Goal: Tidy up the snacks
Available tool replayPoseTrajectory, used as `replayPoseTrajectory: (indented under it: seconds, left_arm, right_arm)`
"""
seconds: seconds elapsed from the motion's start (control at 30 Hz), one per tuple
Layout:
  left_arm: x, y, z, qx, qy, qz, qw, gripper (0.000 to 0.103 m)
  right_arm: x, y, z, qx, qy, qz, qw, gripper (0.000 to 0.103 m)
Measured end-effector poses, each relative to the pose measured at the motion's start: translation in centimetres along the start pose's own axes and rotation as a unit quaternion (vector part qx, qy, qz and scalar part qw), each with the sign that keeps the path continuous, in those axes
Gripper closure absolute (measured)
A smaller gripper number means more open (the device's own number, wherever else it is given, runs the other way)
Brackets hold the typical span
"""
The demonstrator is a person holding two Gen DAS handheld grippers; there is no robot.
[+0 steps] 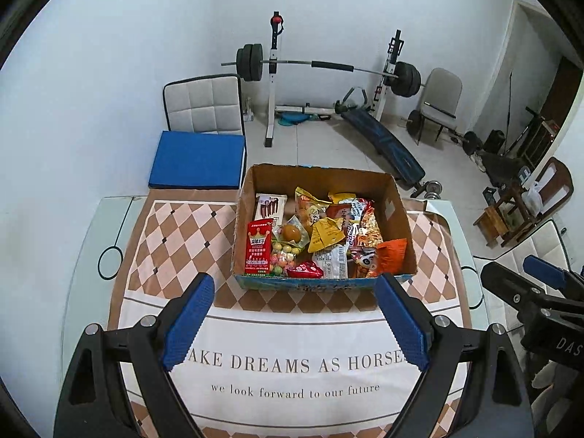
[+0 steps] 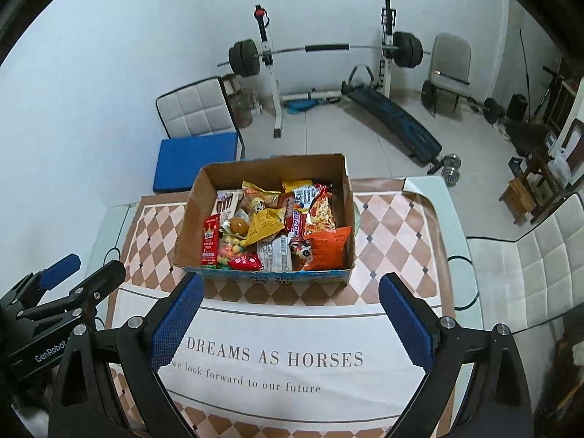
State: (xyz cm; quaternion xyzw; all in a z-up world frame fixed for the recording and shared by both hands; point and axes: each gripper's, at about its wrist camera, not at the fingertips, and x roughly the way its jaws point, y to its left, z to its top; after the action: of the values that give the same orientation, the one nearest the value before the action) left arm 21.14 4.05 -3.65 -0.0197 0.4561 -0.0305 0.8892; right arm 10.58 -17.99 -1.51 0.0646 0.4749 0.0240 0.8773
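Note:
An open cardboard box (image 1: 399,215) (image 2: 189,219) full of several snack packets stands on the far half of the table. Among them are a red carton (image 1: 258,252) (image 2: 210,242), a yellow packet (image 1: 326,235) (image 2: 264,224) and an orange bag (image 1: 390,255) (image 2: 326,246). My left gripper (image 1: 295,288) hangs open above the tablecloth, just short of the box's near wall, with nothing between its blue pads. My right gripper (image 2: 292,284) is likewise open and empty in front of the box. Each gripper shows at the edge of the other's view: the right gripper (image 1: 525,277) and the left gripper (image 2: 84,266).
A checkered tablecloth (image 1: 292,365) (image 2: 273,357) with printed words covers the glass table (image 1: 84,255). A chair with a blue cushion (image 1: 199,158) (image 2: 195,160) stands behind the table. A white seat (image 2: 529,273) is at the right. A barbell rack (image 1: 321,69) and bench fill the room beyond.

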Motion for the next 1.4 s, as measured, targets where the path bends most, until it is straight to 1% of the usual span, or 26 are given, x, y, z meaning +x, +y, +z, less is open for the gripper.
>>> replayPoseTrajectory:
  seconds: [0.2,0.37,0.47,0.67,0.77,0.9,1.0,1.07,1.4]
  left_arm:
    - [-2.4,-0.1,-0.9,0.003,-0.013,0.011,0.9999,0.013]
    - [-4.4,-0.5,-1.7,0.01,-0.034,0.025,0.999,0.013]
    - [-5.2,-0.8,-2.2,0.017,-0.046,0.034,0.9982,0.013]
    - [-6.8,-0.9,-2.8,0.017,-0.061,0.035,0.9974,0.013]
    - [-7.4,-1.0,-3.0,0.017,-0.069,0.038,0.9968,0.013]
    - [-7.3,-1.2,-3.2,0.018,-0.07,0.038,0.9967,0.013]
    - [-6.6,-1.2,-3.0,0.015,-0.071,0.039,0.9966,0.013]
    - [-6.4,-1.3,-3.0,0.015,-0.076,0.042,0.9961,0.013]
    - [-4.0,-0.7,-2.0,0.008,-0.082,0.06,0.9948,0.013]
  right_arm:
    - [-3.8,0.3,-1.2,-0.014,-0.021,-0.009,1.0,0.004]
    - [-6.7,0.8,-2.3,-0.027,-0.035,-0.013,0.999,0.004]
    - [-8.0,1.1,-3.0,-0.033,-0.04,-0.016,0.999,0.004]
    - [-9.2,1.2,-4.1,-0.034,-0.037,-0.015,0.999,0.004]
    - [-9.3,1.2,-4.5,-0.033,-0.035,-0.015,0.999,0.004]
    - [-8.9,1.1,-4.7,-0.031,-0.033,-0.017,0.999,0.004]
    - [-8.4,1.1,-4.6,-0.032,-0.034,-0.018,0.999,0.004]
    - [-7.8,1.0,-4.6,-0.029,-0.034,-0.022,0.999,0.002]
    - [-4.4,0.5,-3.1,-0.009,-0.045,-0.045,0.998,0.001]
